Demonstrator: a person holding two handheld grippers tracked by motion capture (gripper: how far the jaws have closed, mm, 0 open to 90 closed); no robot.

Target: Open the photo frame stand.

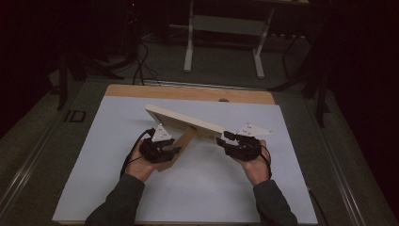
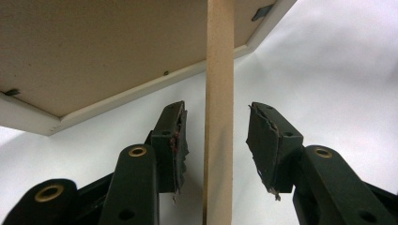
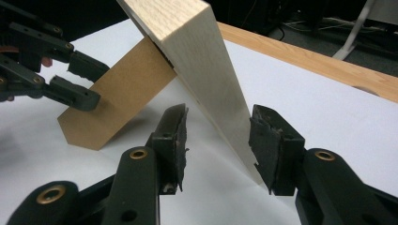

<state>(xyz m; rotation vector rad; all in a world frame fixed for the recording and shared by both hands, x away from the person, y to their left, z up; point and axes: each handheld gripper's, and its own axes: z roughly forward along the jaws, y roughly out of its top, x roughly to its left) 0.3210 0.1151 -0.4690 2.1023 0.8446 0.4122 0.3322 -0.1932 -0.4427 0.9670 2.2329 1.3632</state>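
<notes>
a pale wooden picture frame (image 1: 181,120) stands tilted near the middle of the desk (image 1: 197,188), which is covered by a white sheet. the frame leans back on its brown fibreboard easel leg (image 1: 178,149), which reaches down toward the near edge of the desk.

the left gripper (image 1: 173,150) sits at the foot of that leg. its fingers (image 2: 174,140) are spread, and the thin edge of the leg runs up between them with a gap on each side, so nothing is pinched. the right gripper (image 1: 222,140) is at the frame's right end. its fingers (image 3: 267,140) are also apart and straddle the frame's side rail (image 3: 220,93); the right pad is very close to the wood, the left one clearly off it.

the frame looks light and stiff. the leg is thin board on a small hinge, probably the weakest part, and likely to fold or snap if twisted. the solid rail seems the safer place to hold, pinched across its thickness. the worn pads should grip bare wood well enough, though the frame may tip once the leg shifts.
</notes>
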